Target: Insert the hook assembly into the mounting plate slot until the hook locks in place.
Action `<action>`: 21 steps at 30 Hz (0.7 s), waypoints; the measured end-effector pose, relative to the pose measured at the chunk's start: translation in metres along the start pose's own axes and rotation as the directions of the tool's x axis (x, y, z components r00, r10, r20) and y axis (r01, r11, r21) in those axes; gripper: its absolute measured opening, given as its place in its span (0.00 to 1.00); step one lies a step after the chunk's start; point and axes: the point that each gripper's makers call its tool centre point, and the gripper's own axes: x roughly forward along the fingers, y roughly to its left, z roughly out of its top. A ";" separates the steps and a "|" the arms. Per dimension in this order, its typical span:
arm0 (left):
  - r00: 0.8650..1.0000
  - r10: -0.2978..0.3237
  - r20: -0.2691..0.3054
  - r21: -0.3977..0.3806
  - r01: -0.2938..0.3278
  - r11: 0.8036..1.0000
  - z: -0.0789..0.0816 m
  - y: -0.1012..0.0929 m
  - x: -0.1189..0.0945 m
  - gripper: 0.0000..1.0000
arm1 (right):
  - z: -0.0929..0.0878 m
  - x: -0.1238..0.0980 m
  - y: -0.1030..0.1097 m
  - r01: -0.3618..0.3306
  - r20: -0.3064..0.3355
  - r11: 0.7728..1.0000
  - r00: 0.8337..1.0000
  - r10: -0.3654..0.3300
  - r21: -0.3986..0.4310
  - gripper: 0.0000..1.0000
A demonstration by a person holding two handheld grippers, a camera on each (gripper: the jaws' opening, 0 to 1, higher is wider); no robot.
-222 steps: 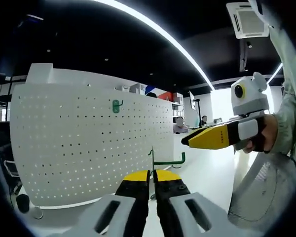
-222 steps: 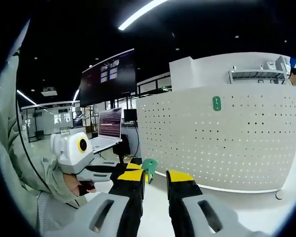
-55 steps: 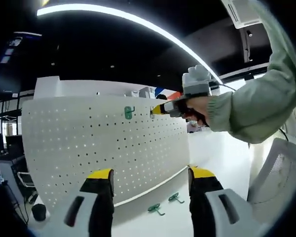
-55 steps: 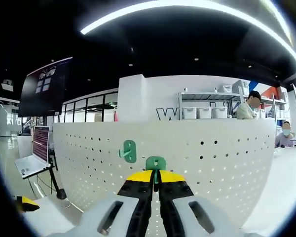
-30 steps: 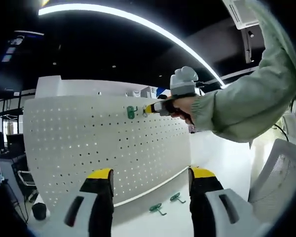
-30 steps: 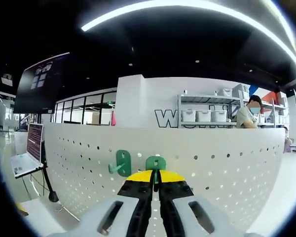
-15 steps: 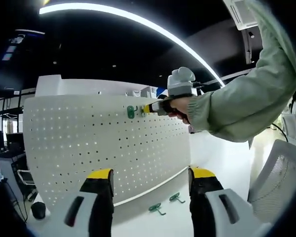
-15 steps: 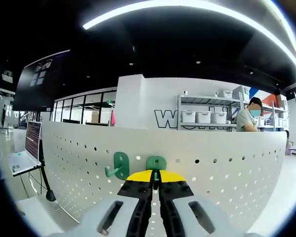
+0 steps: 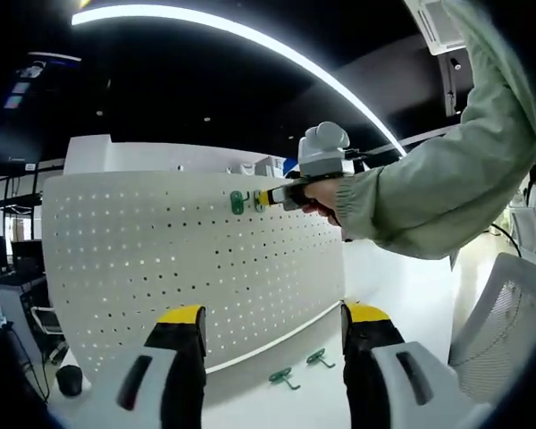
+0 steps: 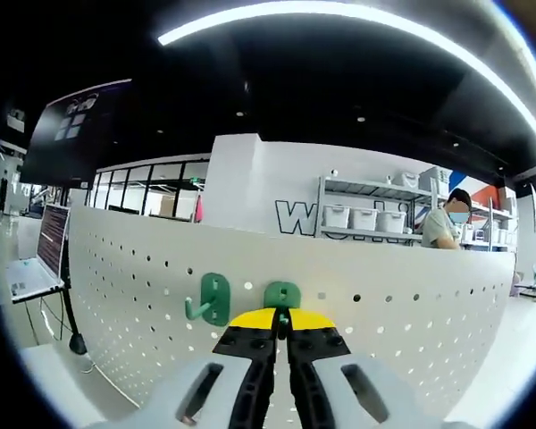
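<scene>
A white pegboard (image 9: 188, 268) stands upright, also seen close up as the pegboard (image 10: 411, 331) in the right gripper view. One green hook (image 10: 210, 299) hangs on it near the top. My right gripper (image 10: 281, 320) is shut on a second green hook (image 10: 282, 294), holding its plate against the board just right of the first. In the left gripper view the right gripper (image 9: 266, 197) reaches the board's top beside the mounted hook (image 9: 238, 202). My left gripper (image 9: 272, 322) stands open, low and away from the board. Two spare green hooks (image 9: 299, 368) lie on the table.
A person's sleeve (image 9: 438, 188) crosses the right of the left gripper view. A white chair (image 9: 505, 322) is at the far right. Behind the board are shelves with bins (image 10: 366, 219) and a seated person (image 10: 447, 228). A laptop (image 10: 31, 259) sits at the left.
Since 7.4 s ago my left gripper has opened and my right gripper has carried a hook up to the board. In the last second it edged closer, beside the mounted hook.
</scene>
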 end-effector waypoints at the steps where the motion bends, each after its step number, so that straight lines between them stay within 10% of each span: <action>1: 1.000 0.000 0.000 -0.001 0.000 1.000 0.000 0.000 0.000 0.63 | 0.000 0.000 0.000 0.003 0.002 1.000 1.000 -0.003 0.000 0.01; 21: 1.000 0.011 0.004 -0.005 -0.011 1.000 0.001 0.003 -0.001 0.63 | -0.002 0.003 -0.002 0.028 0.023 1.000 0.999 -0.028 -0.004 0.02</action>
